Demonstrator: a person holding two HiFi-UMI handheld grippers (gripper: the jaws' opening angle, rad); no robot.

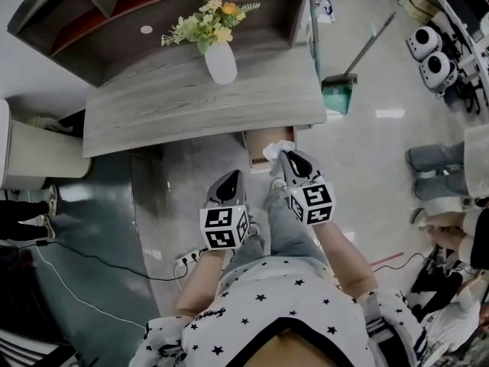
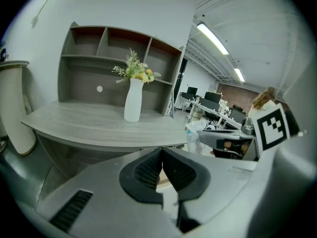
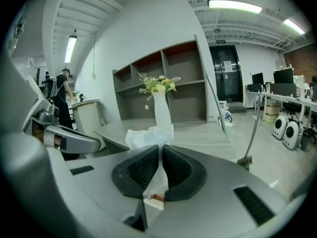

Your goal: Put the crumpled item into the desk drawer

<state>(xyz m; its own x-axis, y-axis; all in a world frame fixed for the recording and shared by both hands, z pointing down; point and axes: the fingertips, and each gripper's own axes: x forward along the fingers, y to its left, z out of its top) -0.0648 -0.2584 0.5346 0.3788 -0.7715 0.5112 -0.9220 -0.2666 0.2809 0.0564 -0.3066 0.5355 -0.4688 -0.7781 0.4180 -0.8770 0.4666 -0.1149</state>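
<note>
The crumpled item is a white wad of paper (image 1: pixel 278 150), pinched in my right gripper (image 1: pixel 284 159), which is shut on it. It hangs over the front right corner of the open desk drawer (image 1: pixel 257 141), whose brown inside shows below the grey desk top (image 1: pixel 176 105). The right gripper view shows the paper (image 3: pixel 146 137) sticking up past the closed jaws of my right gripper (image 3: pixel 161 150). My left gripper (image 1: pixel 231 177) hovers lower left of the drawer. In its own view the left gripper (image 2: pixel 162 155) is shut with nothing in it.
A white vase of flowers (image 1: pixel 221 62) stands on the desk in front of a shelf unit. A white bin (image 1: pixel 30 155) stands left of the desk, a broom and dustpan (image 1: pixel 338 94) to its right. A power strip (image 1: pixel 187 258) lies on the floor. A person (image 1: pixel 439 167) sits at far right.
</note>
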